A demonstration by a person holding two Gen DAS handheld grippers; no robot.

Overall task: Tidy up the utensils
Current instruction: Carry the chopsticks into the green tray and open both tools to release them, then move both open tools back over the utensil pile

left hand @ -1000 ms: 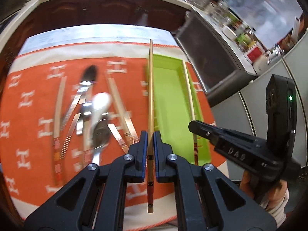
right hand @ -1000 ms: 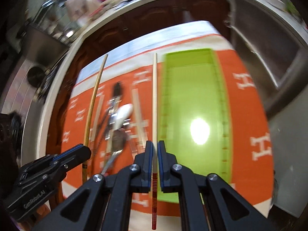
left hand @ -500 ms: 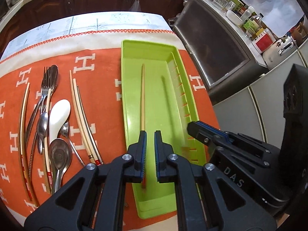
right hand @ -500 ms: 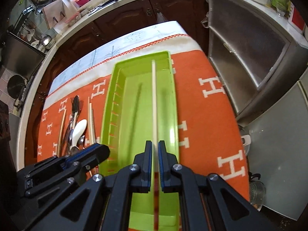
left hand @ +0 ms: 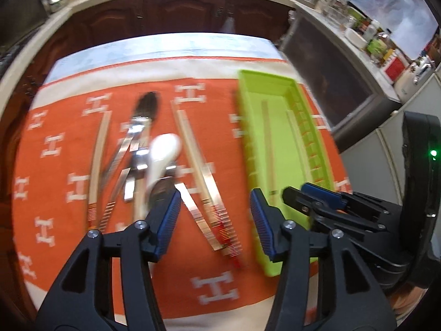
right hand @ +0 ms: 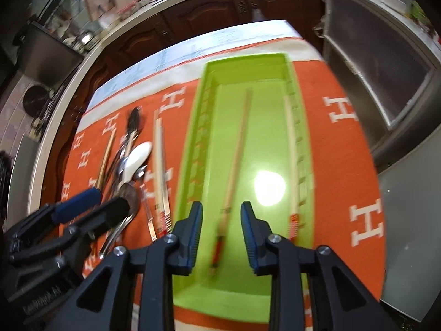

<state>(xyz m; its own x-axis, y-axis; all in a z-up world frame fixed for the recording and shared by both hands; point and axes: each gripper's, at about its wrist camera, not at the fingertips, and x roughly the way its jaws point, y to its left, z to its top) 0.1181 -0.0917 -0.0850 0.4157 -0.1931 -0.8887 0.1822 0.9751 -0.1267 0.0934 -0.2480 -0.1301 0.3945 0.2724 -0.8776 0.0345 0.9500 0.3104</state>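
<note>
A lime green tray [right hand: 193,149] [left hand: 248,115] lies on the orange cloth. Two wooden chopsticks lie in it: one slanted in the middle [right hand: 237,154] [left hand: 268,143], one along the right wall [right hand: 290,154] [left hand: 297,140]. My right gripper [right hand: 220,231] is open and empty above the tray's near end. My left gripper [left hand: 213,220] is open and empty above the cloth, over a chopstick pair [left hand: 198,171] left of the tray. A pile of a white spoon [left hand: 161,157] [right hand: 136,157], metal spoons and forks lies further left.
A single chopstick [left hand: 97,160] lies at the far left of the orange H-pattern cloth [left hand: 55,182]. The right gripper shows in the left wrist view [left hand: 308,195]. Dark wood cabinets stand behind the table; a steel appliance [right hand: 386,77] stands to the right.
Both grippers have opened and let go of their chopsticks, which now lie in the tray. The left gripper has moved left, over the chopsticks on the cloth.
</note>
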